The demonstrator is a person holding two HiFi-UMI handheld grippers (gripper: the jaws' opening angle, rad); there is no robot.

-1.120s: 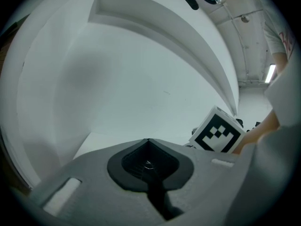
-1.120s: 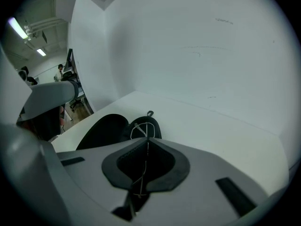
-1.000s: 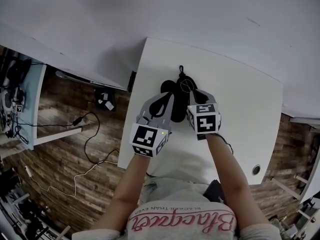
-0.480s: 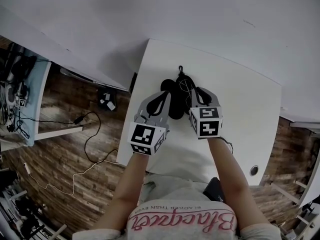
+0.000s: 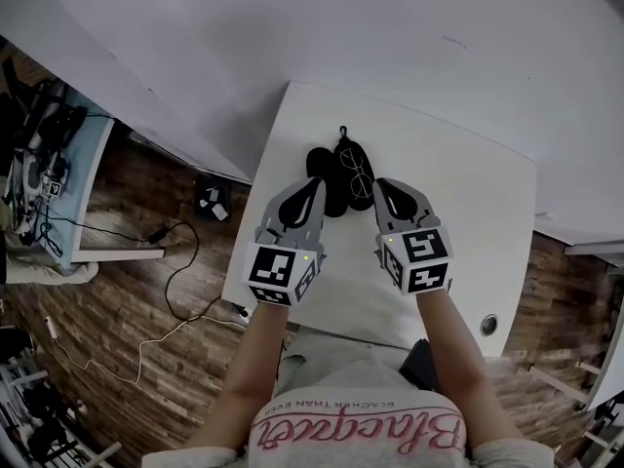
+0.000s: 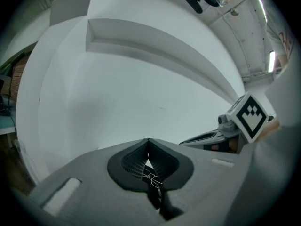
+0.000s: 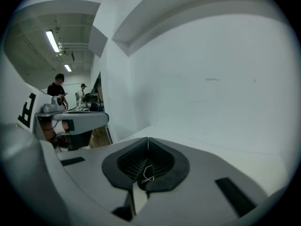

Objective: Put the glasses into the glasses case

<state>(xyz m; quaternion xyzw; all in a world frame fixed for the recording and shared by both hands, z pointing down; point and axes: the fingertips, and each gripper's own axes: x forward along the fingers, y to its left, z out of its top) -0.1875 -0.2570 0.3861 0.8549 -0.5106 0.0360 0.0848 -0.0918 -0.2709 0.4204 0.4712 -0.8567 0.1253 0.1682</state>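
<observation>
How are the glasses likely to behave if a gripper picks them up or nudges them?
The glasses look thin-rimmed with round lenses, so they are probably light and easily bent or scratched. They lie flat on the open black case, so a push would more likely make them slide or snag than roll.

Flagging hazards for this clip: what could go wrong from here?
The round wire-framed glasses lie across the open black glasses case, which neither gripper holds; closing it could pinch the frame or slide it. The left gripper and right gripper are both shut, so either must open first.
</observation>
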